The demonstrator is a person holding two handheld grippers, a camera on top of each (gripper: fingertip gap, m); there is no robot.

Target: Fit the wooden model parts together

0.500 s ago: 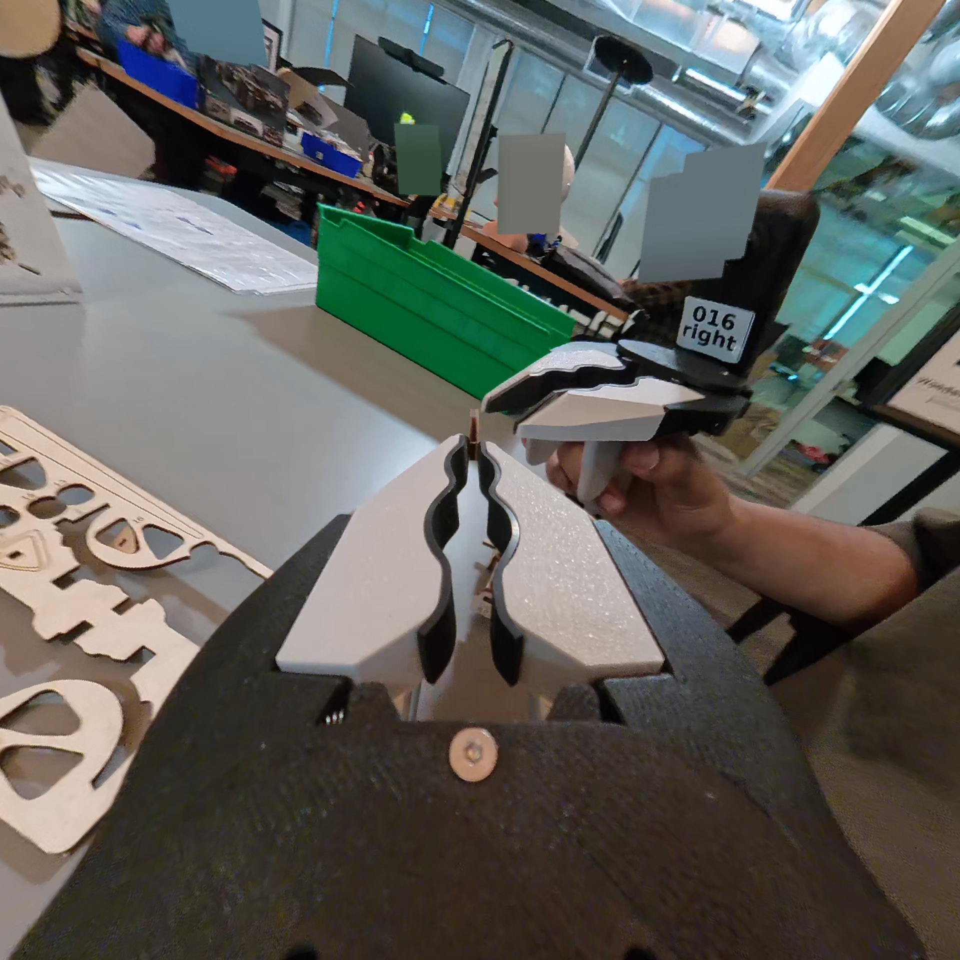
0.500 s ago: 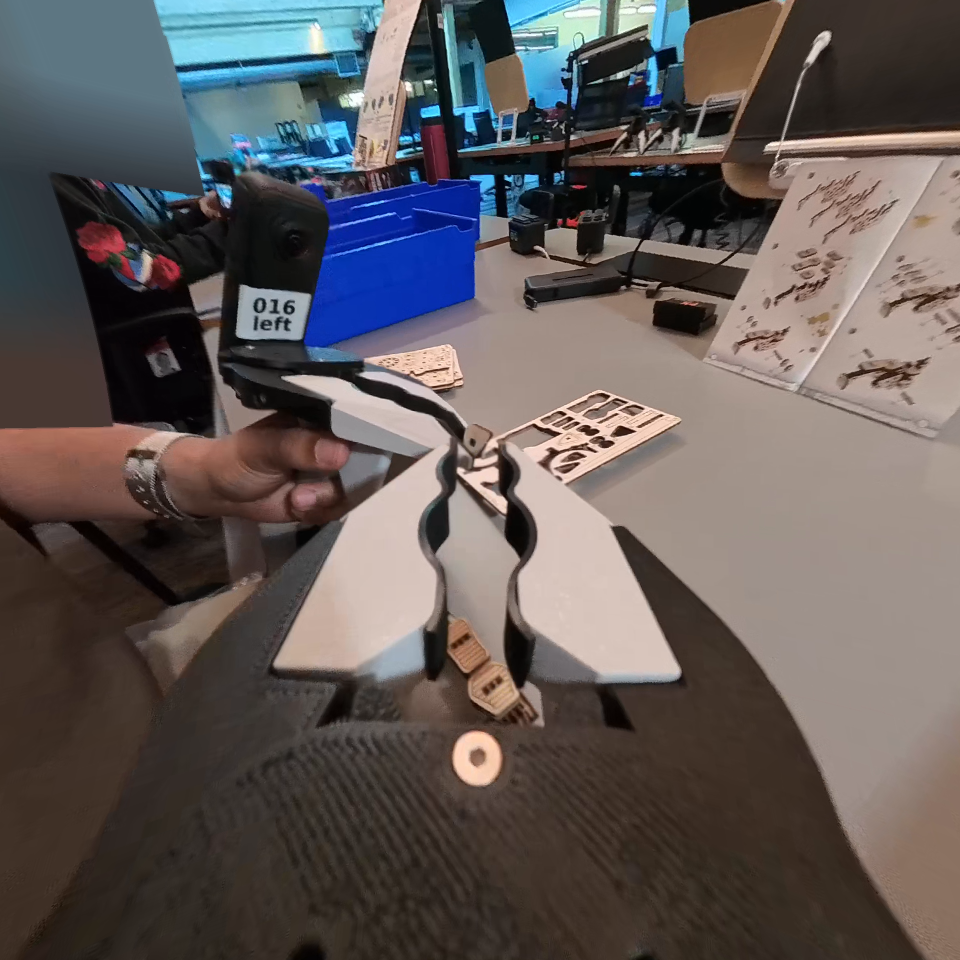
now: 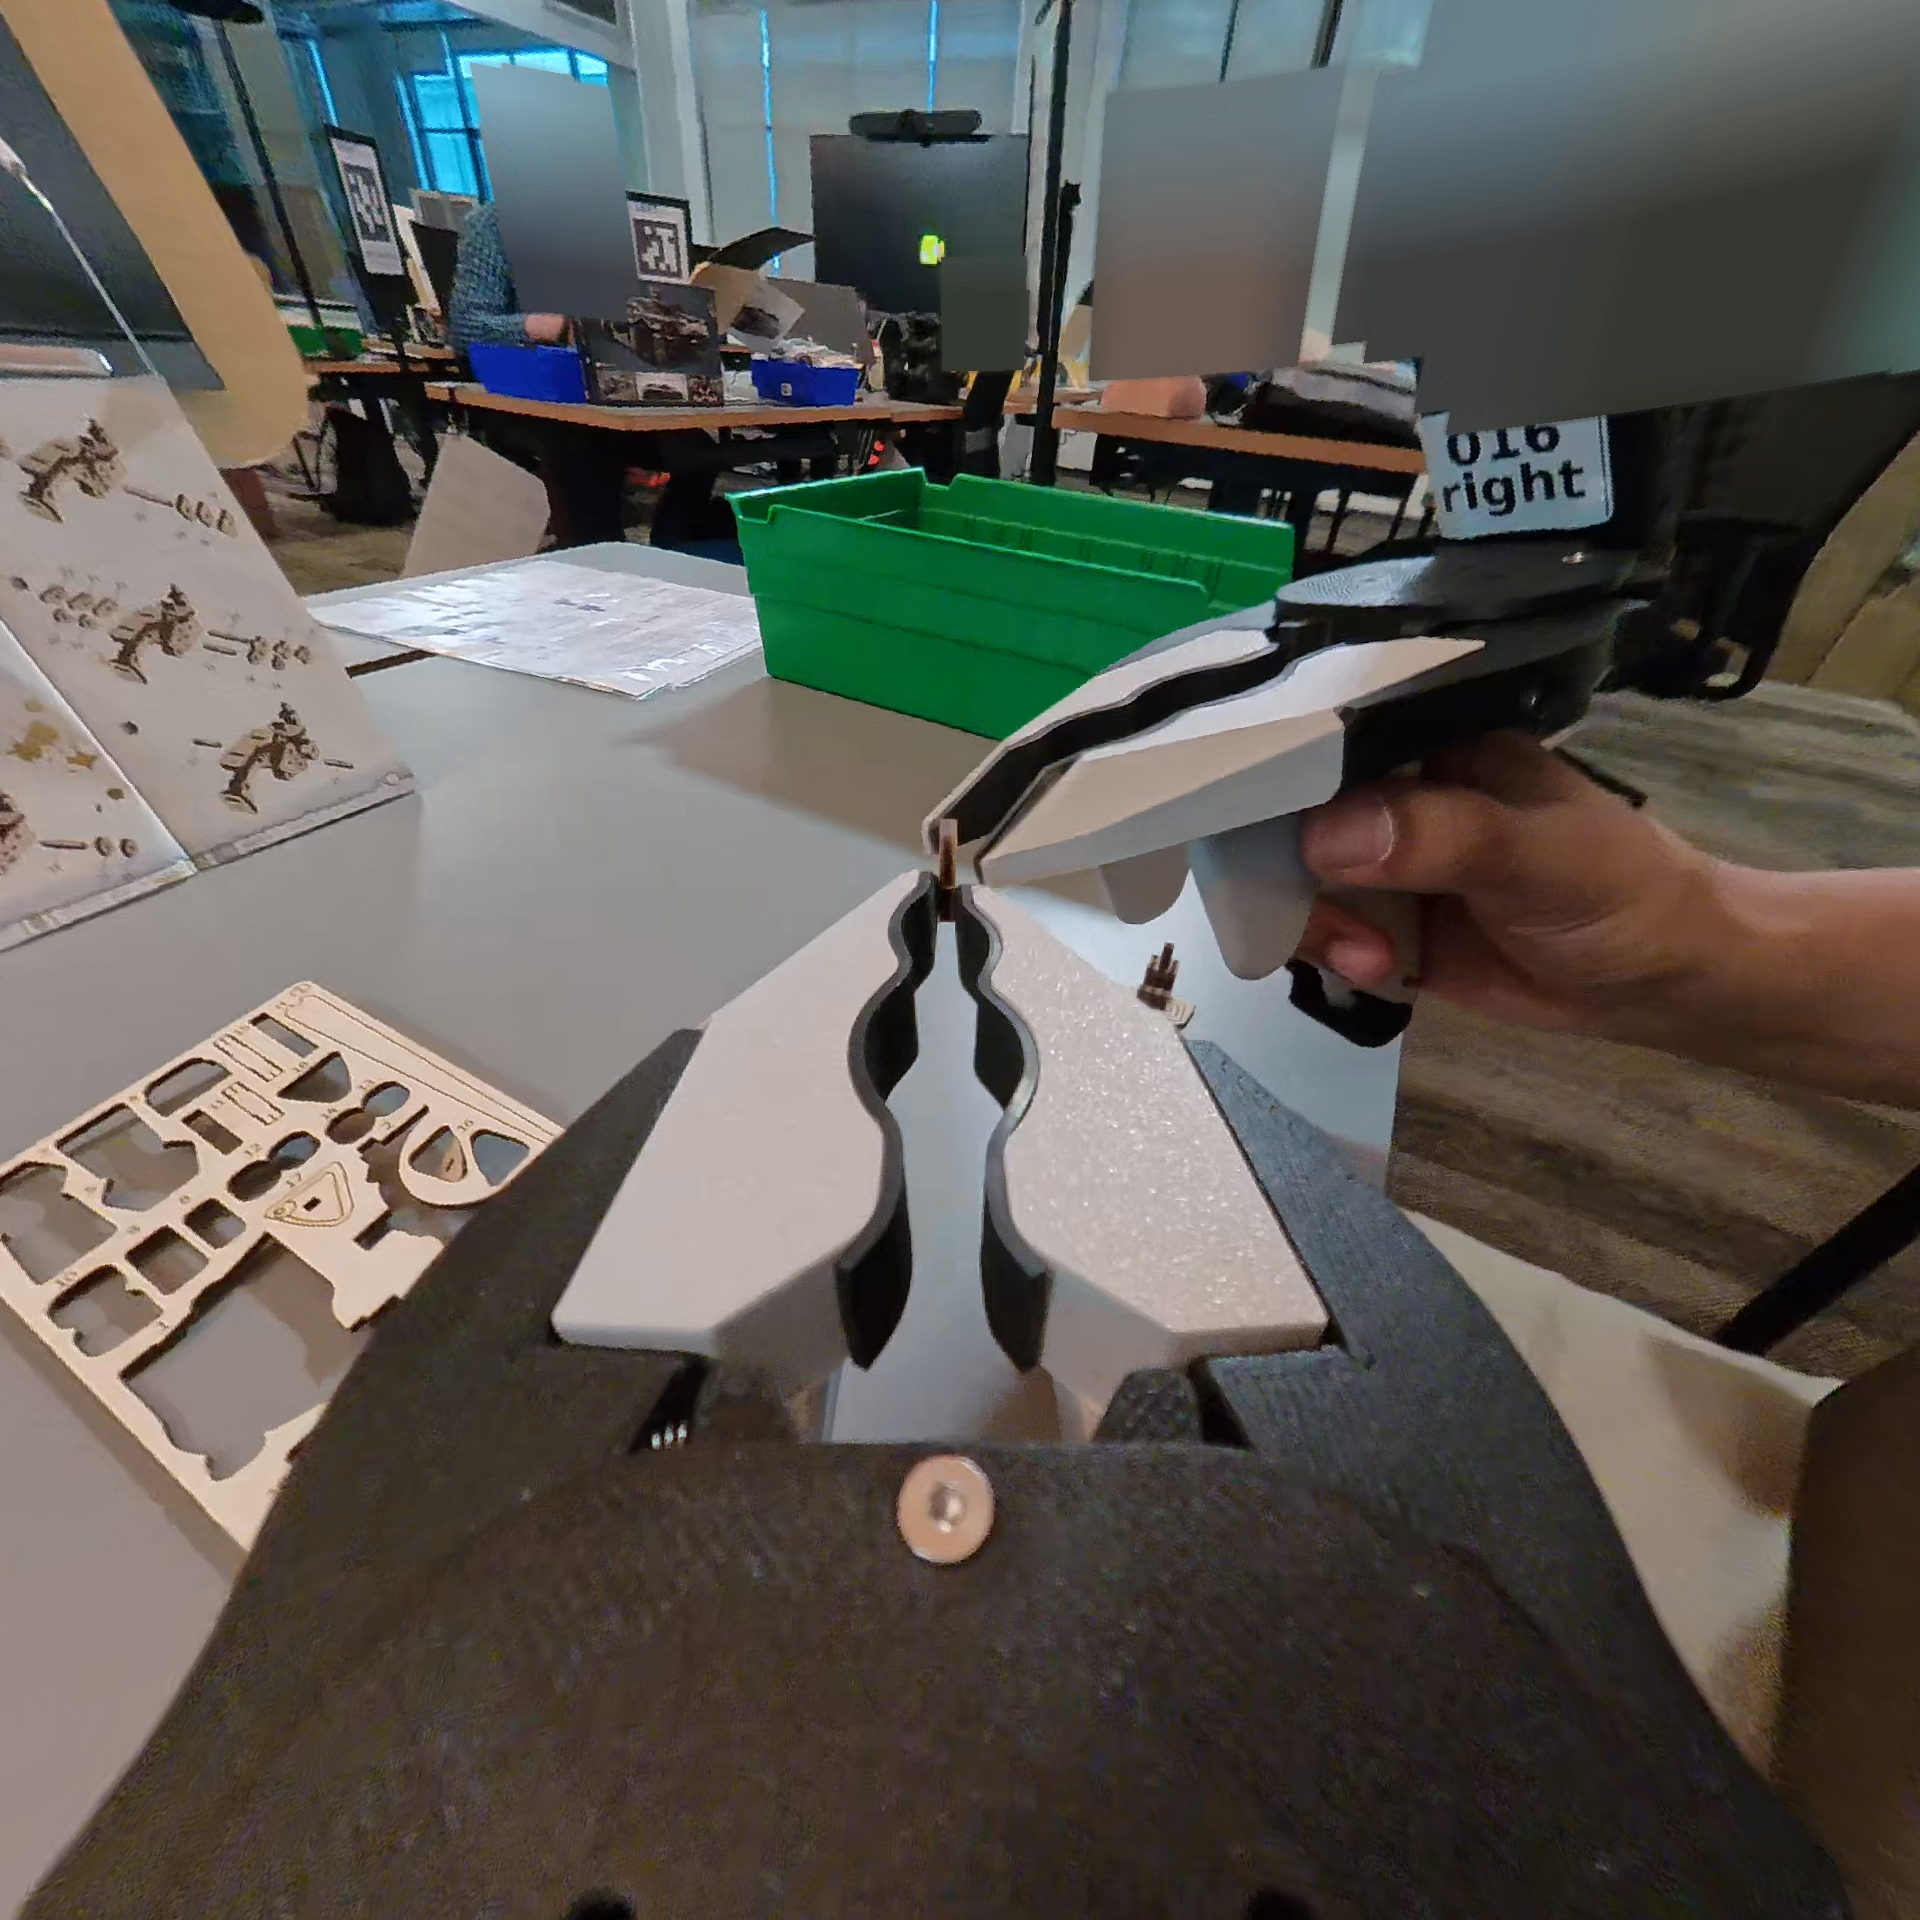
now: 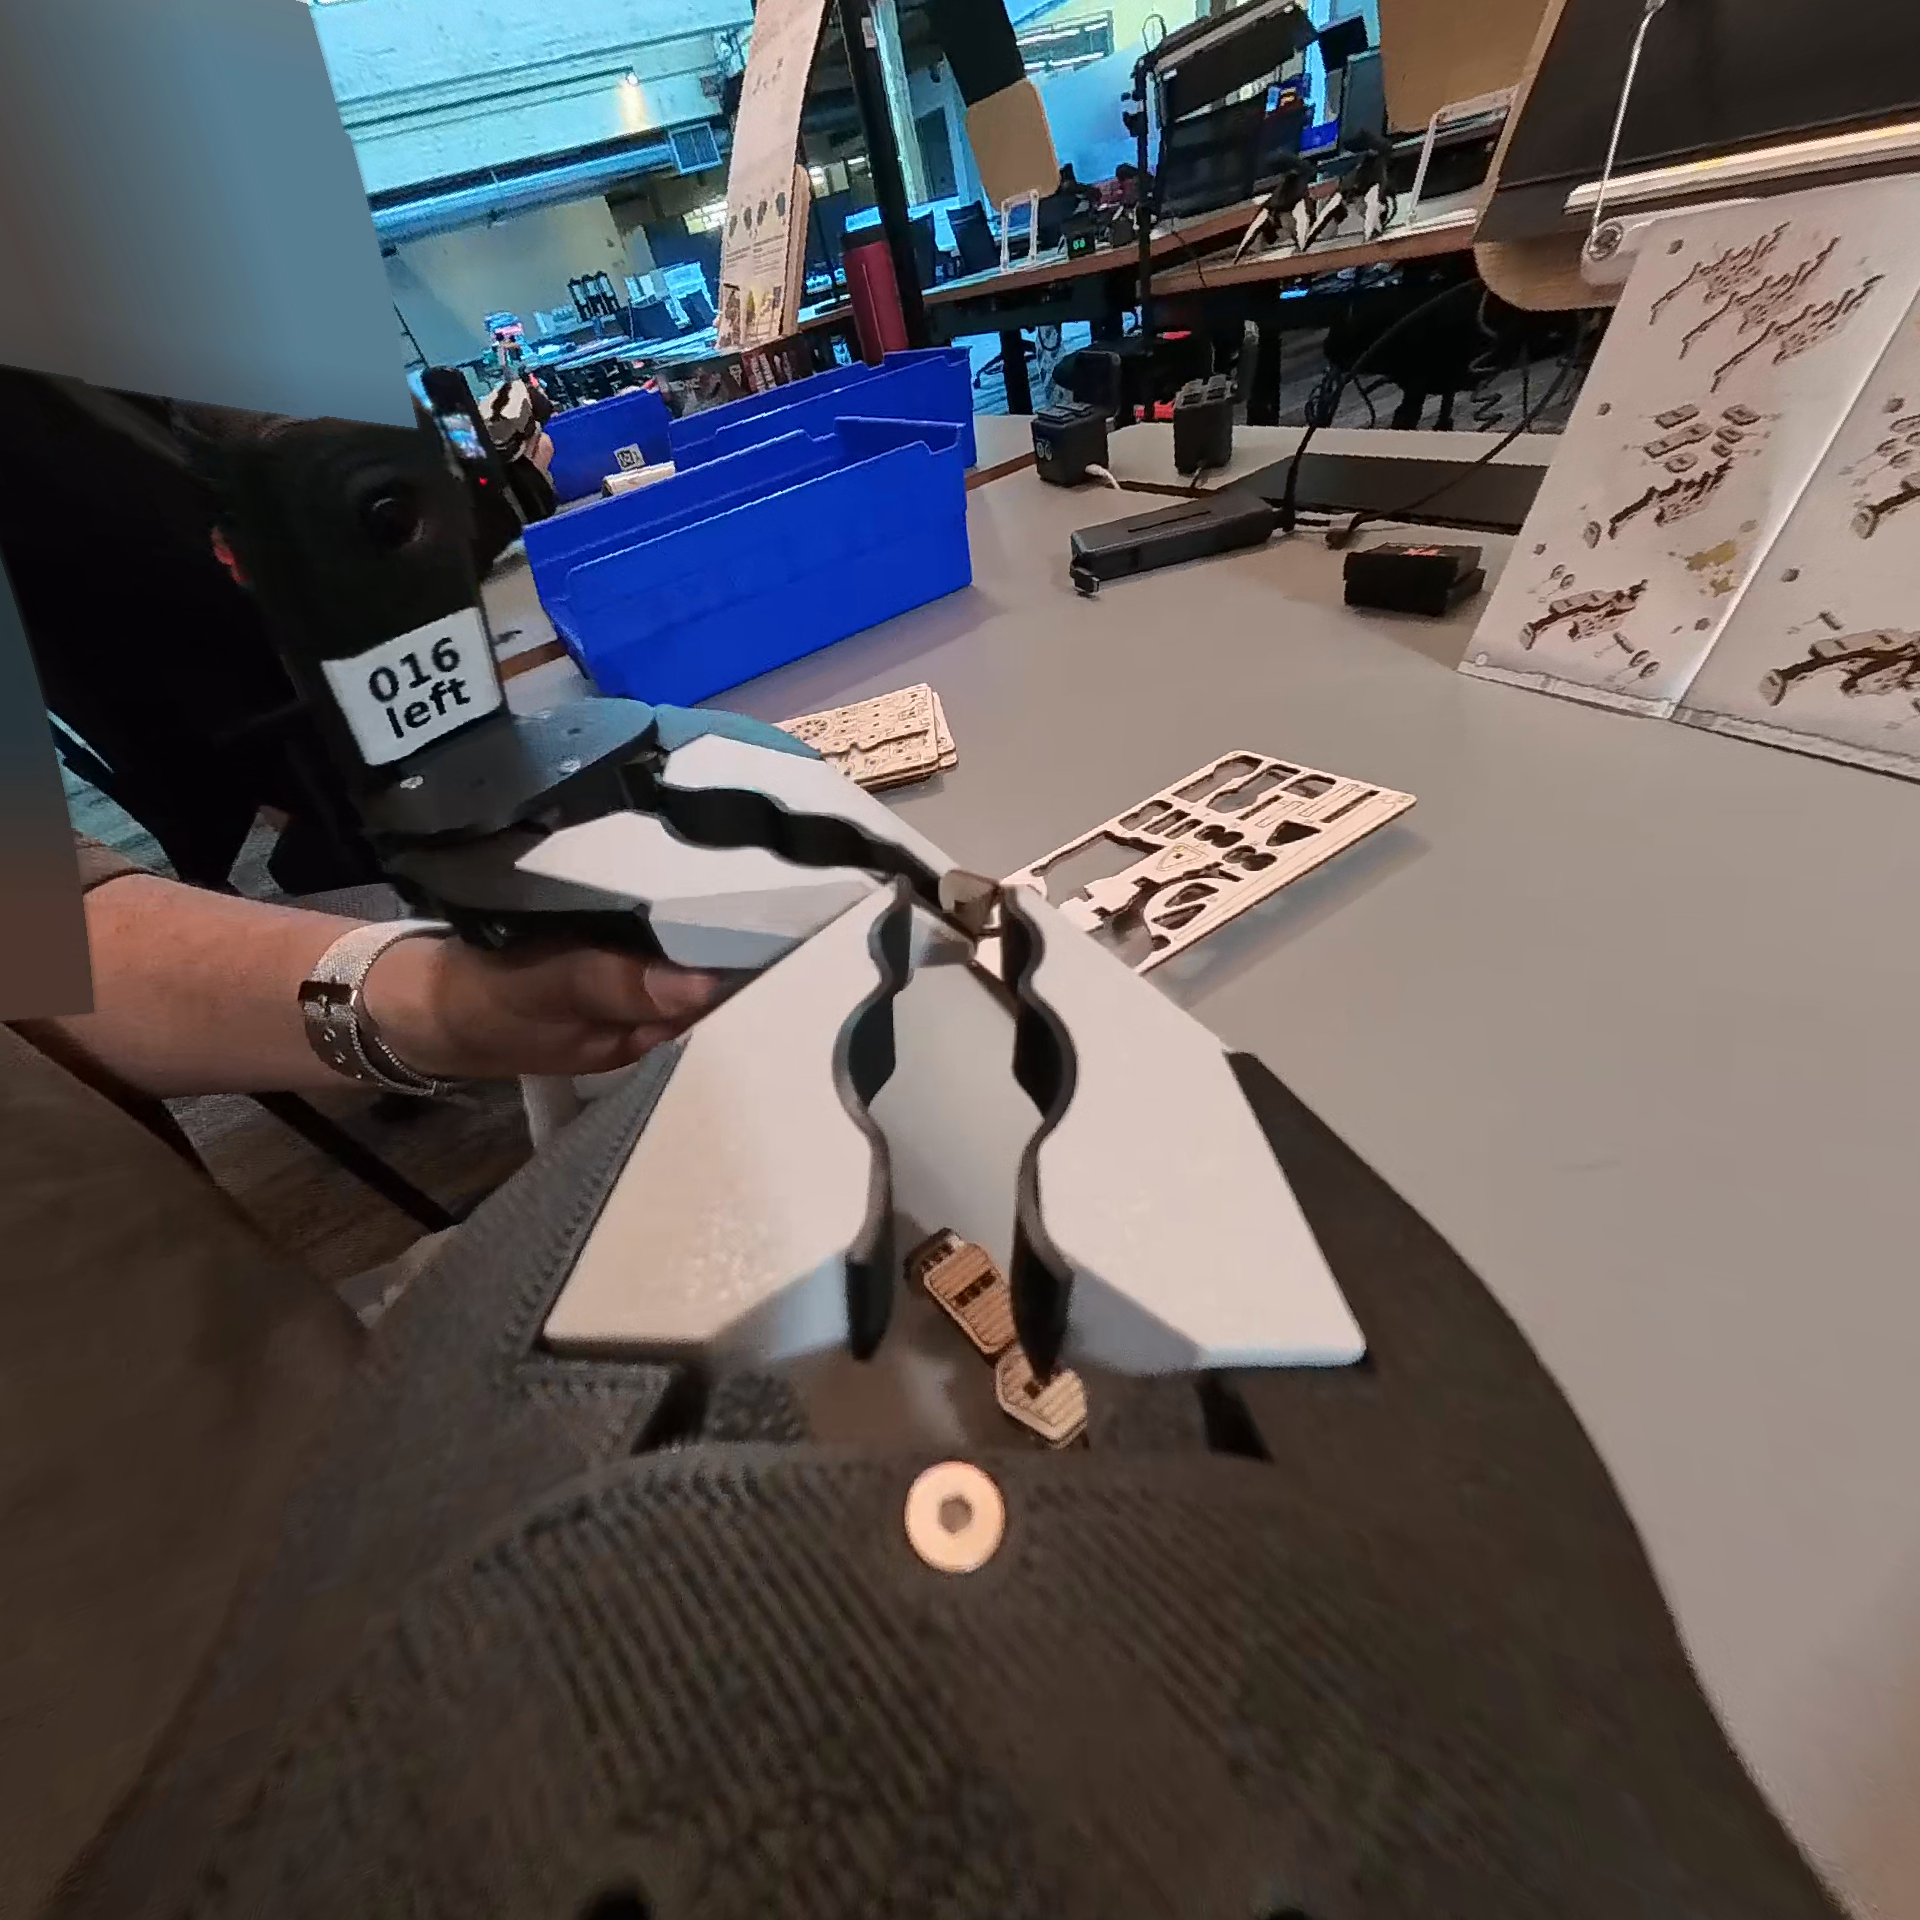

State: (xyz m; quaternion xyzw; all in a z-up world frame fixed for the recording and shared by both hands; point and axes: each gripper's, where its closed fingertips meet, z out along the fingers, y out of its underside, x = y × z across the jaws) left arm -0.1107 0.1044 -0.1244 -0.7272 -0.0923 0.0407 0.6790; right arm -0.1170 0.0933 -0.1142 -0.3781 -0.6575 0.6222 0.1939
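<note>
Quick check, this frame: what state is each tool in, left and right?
Left tool: closed at the tips on a small wooden piece.
Right tool: closed at the tips on the same small wooden piece, meeting the left tool there.

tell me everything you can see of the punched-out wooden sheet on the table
The wooden sheet is a thin, pale, laser-cut plywood panel lying flat on the grey table. Most parts are punched out, leaving irregular holes with darker edges; a few pieces remain inside. Small engraved marks sit beside the holes. Nothing grips it, and the left gripper's body hides its near corner.

A green bin (image 3: 997, 603) and blue bin (image 4: 758, 561) sit on the grey table (image 3: 582, 831).
</note>
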